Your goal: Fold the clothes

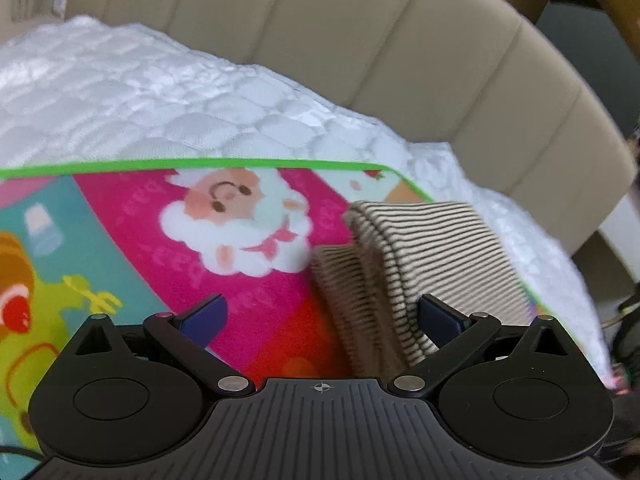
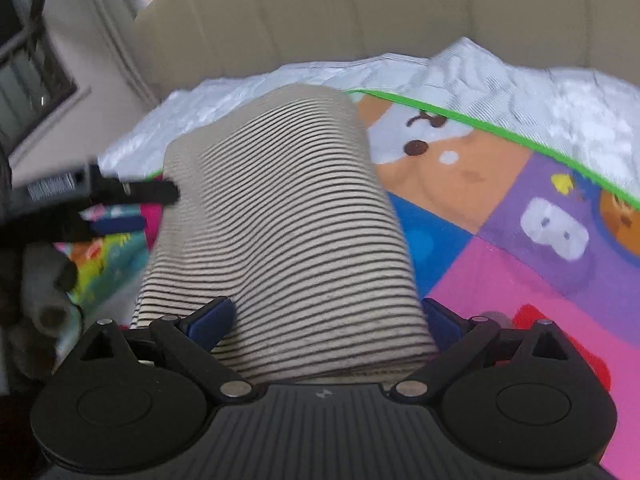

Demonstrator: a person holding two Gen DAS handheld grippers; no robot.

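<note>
A folded beige garment with thin dark stripes (image 1: 440,248) lies on a colourful cartoon play mat (image 1: 120,216) near its right corner. My left gripper (image 1: 320,320) is open; the garment's folded edge lies just inside its right finger (image 1: 438,316). In the right wrist view the same garment (image 2: 280,208) fills the middle as a rounded bundle. My right gripper (image 2: 326,320) is open and straddles its near end, one finger on each side. The left gripper (image 2: 132,200) shows at the left there, its black tip against the garment's side.
The play mat (image 2: 500,280) has a green border and lies on a white quilted cover (image 1: 120,92). A beige padded backrest (image 1: 360,40) curves behind the cover. A window frame (image 2: 36,80) is at the far left.
</note>
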